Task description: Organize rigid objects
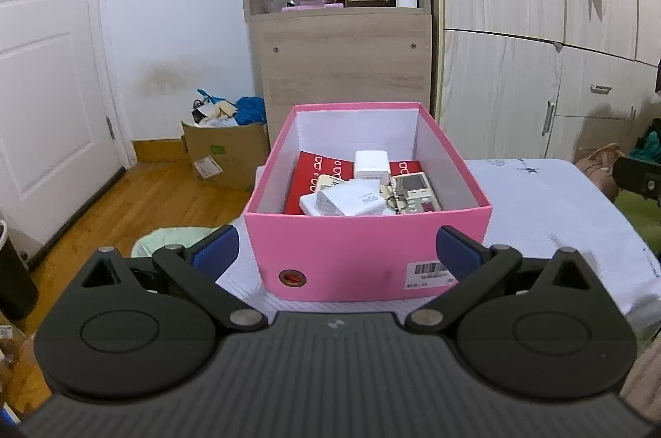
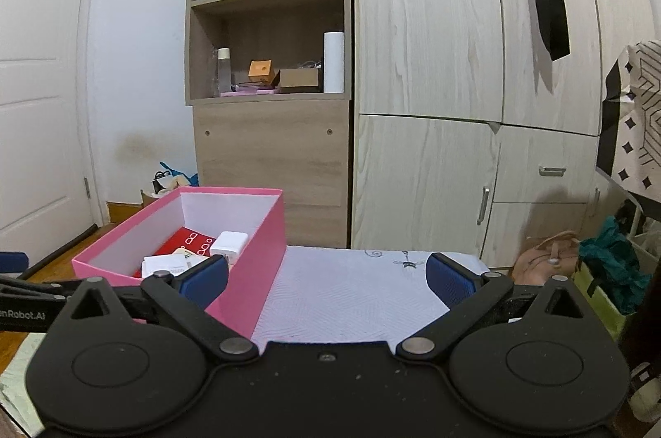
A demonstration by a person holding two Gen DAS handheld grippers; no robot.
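A pink box (image 1: 363,256) stands on a white quilted mat (image 1: 549,215). Inside lie a red flat case (image 1: 307,177), white chargers (image 1: 372,165), a remote control (image 1: 415,192) and a key ring (image 1: 394,202). My left gripper (image 1: 336,252) is open and empty, just in front of the box's near wall. My right gripper (image 2: 326,279) is open and empty, to the right of the pink box (image 2: 252,272), over the mat (image 2: 351,293). The red case (image 2: 186,241) and a white charger (image 2: 229,246) show there too.
A wooden shelf unit (image 1: 338,24) and wardrobe doors (image 1: 516,24) stand behind the mat. A cardboard box (image 1: 225,153) of clutter sits on the wood floor to the left, near a white door (image 1: 45,66). Bags (image 2: 611,264) lie at the right.
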